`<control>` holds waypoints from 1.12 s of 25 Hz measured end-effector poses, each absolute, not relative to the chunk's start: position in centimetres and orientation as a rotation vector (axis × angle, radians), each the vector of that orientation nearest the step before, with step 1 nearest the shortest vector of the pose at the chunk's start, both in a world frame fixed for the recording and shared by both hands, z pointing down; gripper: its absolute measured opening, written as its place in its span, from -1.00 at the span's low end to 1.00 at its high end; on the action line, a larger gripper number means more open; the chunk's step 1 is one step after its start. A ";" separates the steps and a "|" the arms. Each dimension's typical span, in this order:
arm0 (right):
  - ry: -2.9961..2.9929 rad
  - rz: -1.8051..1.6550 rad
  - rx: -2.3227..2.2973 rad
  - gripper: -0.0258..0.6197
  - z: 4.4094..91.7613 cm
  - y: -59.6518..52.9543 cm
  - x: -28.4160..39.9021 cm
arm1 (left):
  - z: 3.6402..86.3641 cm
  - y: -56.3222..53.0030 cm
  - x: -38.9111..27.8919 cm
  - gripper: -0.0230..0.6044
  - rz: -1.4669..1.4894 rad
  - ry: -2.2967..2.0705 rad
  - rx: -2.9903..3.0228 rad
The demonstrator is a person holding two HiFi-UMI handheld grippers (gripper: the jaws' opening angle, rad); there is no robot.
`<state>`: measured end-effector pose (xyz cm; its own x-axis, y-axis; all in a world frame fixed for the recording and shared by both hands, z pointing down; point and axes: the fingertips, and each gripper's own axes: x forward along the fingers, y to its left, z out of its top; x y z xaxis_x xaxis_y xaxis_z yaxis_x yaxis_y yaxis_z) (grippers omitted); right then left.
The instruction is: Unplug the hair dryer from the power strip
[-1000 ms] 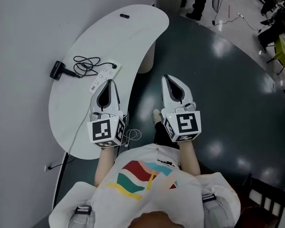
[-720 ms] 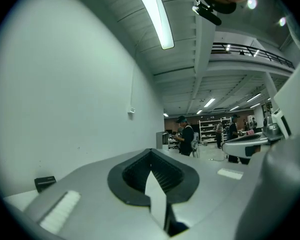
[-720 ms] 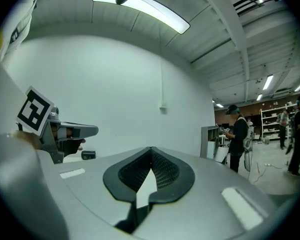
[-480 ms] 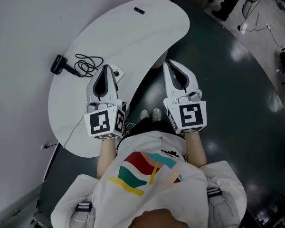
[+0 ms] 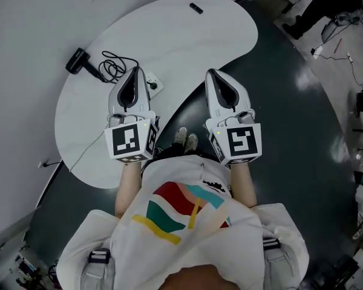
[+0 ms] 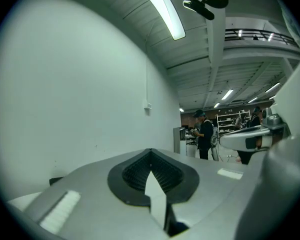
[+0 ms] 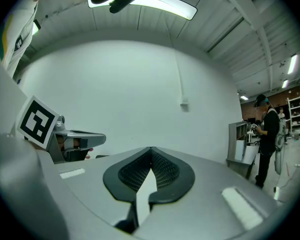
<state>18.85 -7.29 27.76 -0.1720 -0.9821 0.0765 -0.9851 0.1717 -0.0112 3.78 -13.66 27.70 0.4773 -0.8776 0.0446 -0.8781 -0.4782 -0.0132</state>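
Note:
In the head view a black hair dryer [image 5: 77, 60] lies at the far left of the white curved table [image 5: 187, 41]. Its black cord [image 5: 115, 66] is coiled beside it and runs to the white power strip [image 5: 154, 85], which is mostly hidden under my left gripper [image 5: 134, 71]. That gripper is held level above the strip, jaws shut and empty. My right gripper [image 5: 211, 73] is level over the table's inner edge, also shut and empty. Each gripper view shows only the closed jaws, left gripper [image 6: 150, 159] and right gripper [image 7: 151, 156], against a white wall.
A small black object [image 5: 196, 8] lies near the table's far end. A thin cable [image 5: 88, 153] trails off the table's left edge toward the wall. Dark glossy floor [image 5: 290, 119] spreads to the right. A person [image 6: 206, 139] stands far off by shelves.
Both grippers have moved forward over the table. The left one now covers most of the power strip. Dryer and cord lie where they were.

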 end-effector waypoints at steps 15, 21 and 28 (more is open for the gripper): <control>-2.473 0.191 1.721 -0.88 31.5 -11.0 13.8 | 41.4 -15.7 -1.2 -0.43 0.830 -1.235 2.692; -2.490 0.231 1.577 -0.88 33.3 -12.1 10.5 | 48.3 -15.9 -3.6 -0.42 1.074 -1.008 2.602; -2.485 0.275 1.445 -0.88 35.3 -11.9 8.4 | 54.4 -14.9 -4.1 -0.38 1.279 -0.731 2.490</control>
<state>8.39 -11.93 35.32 -0.4753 -0.8236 0.3095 -0.8713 0.4895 -0.0356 -4.13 -14.91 54.37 0.4892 -0.3196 0.8115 -0.5372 -0.8434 -0.0084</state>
